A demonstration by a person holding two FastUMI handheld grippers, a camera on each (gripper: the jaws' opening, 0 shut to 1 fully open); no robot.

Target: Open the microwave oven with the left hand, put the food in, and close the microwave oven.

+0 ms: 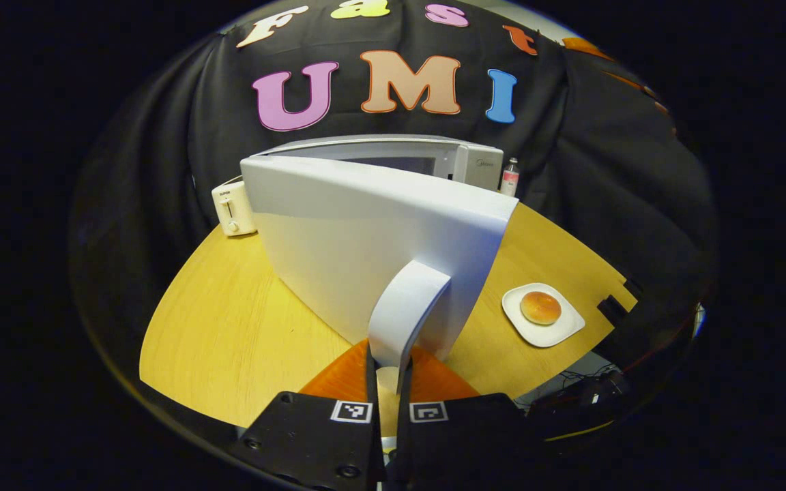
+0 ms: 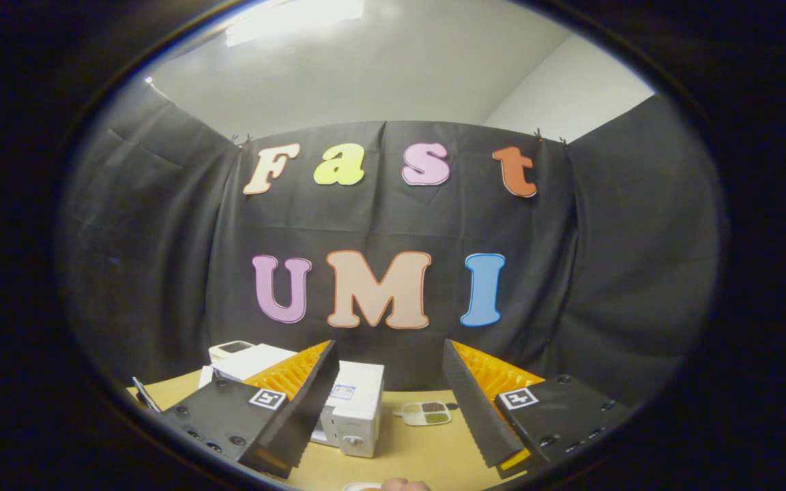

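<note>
Two grippers: we see the left gripper (image 1: 389, 382) pinched tight on the curved handle (image 1: 403, 310) of the smooth white microwave door (image 1: 366, 239), swung out and hiding the inside, the right gripper (image 2: 389, 399) spread wide holding nothing, and the round bun (image 1: 540, 307) on its plate (image 1: 567, 331).

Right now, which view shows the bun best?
The left gripper view: the bun sits whole on its white plate on the table, right of the open microwave door. The right gripper view catches just a sliver of the bun and plate at its bottom edge.
</note>
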